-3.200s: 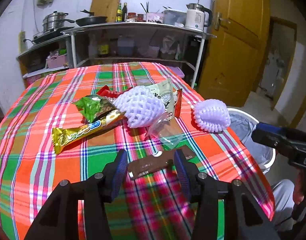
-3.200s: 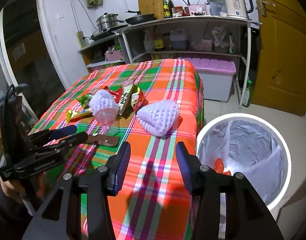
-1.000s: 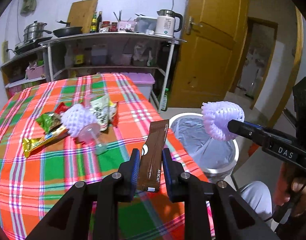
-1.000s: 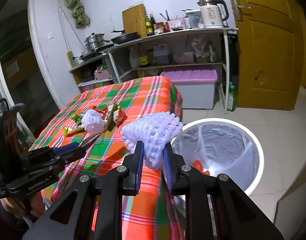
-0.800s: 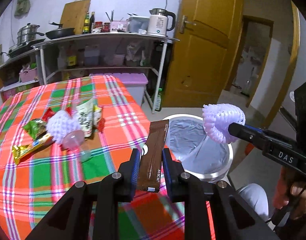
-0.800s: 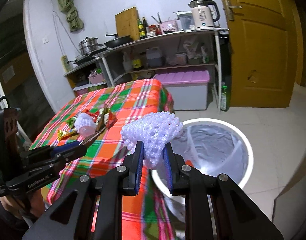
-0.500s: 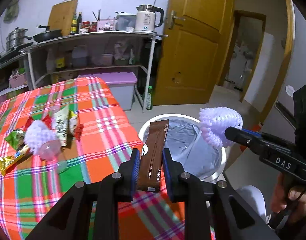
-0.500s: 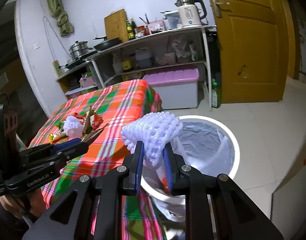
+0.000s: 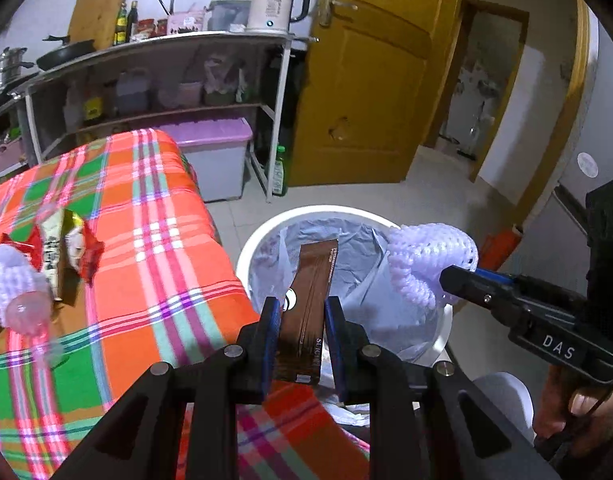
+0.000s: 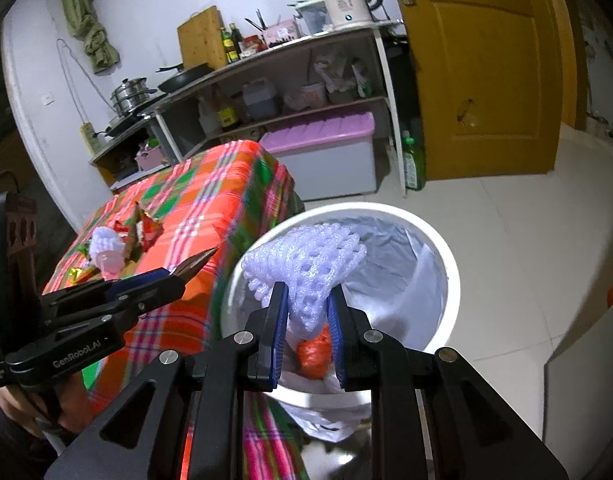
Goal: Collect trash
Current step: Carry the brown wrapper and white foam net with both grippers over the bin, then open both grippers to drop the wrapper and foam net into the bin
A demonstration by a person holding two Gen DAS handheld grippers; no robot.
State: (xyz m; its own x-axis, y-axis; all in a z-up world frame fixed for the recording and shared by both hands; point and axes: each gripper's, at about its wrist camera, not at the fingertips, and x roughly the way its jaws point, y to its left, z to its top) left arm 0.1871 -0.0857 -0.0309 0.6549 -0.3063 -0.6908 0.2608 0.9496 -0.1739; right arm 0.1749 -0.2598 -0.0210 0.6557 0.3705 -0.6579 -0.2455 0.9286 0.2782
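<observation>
Blue pads line the left gripper (image 9: 300,318), and its 2 fingers (image 9: 268,322) are pinched tight on the lower part of a brown wrapper (image 9: 308,300). The wrapper stands nearly upright between them, and its upper end shows in front of the open mouth of the white trash bin (image 9: 266,228). The bin is lined with a pale plastic bag (image 9: 358,248) and stands on the tiled floor just beside the edge of the table, which is covered by an orange, green and pink plaid cloth (image 9: 162,220).

The right gripper (image 10: 304,320) is likewise closed, its blue-padded fingers (image 10: 276,320) squeezing the narrow end of a white foam fruit net (image 10: 306,268). The net fans out above the fingers, over the bin's near left rim (image 10: 234,280). Inside the bin, below the fingers, lies something orange (image 10: 312,354). In the left wrist view the same net (image 9: 426,260) shows at the tip of the right gripper (image 9: 450,276), over the bin's right side.

More litter lies on the cloth well away from the bin: a second foam net (image 9: 10,268), a clear pink cup (image 9: 26,314) touching it, and red and white snack packets (image 9: 66,244) just beside them. Behind the table stand a metal shelf unit (image 9: 282,92) with a white kettle (image 9: 272,0) on top, a lilac-lidded storage box (image 9: 214,156) and a yellow door (image 9: 370,80).
</observation>
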